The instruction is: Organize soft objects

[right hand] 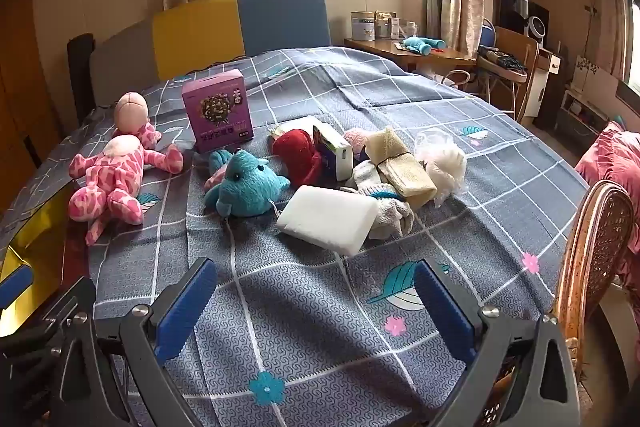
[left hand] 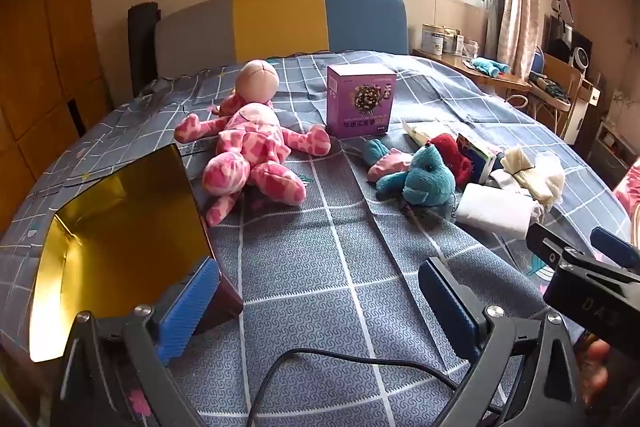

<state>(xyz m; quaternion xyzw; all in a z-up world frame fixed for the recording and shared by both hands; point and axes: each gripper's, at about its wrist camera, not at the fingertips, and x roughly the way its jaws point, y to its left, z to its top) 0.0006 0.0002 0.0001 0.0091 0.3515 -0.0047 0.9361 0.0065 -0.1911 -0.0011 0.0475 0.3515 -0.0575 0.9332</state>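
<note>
**Sorting not yet begun**

Both claws, left gripper and right gripper, hover spread wide and empty. The gold-lined open box appears empty. The pink spotted plush doll, teal plush toy and white foam block lie on the grey checked bedspread.
</note>
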